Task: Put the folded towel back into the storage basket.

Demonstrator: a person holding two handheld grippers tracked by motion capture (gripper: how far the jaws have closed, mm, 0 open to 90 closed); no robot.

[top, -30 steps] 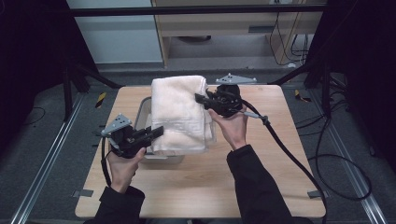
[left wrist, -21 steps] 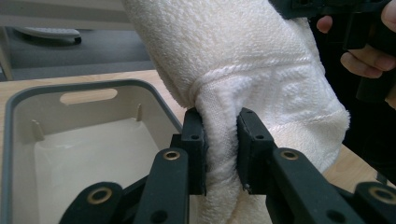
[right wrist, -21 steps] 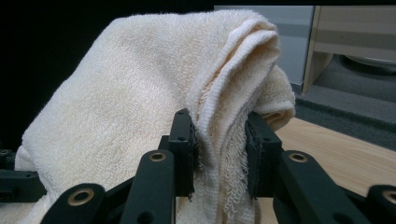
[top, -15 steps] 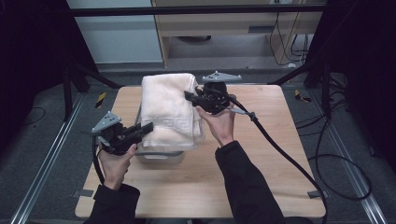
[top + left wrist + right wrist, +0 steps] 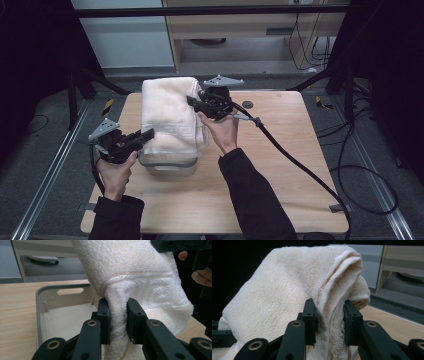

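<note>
I hold my left gripper low at the near left corner of the towel, its jaws pointing toward the towel and clamped on a fold of the cloth, as the left gripper view shows. My left hand wraps the grip from below, forearm coming straight up from the near edge. My right gripper sits at the towel's far right edge, jaws pinching a bunched hem. My right hand cradles it, palm up, sleeve angling in.
</note>
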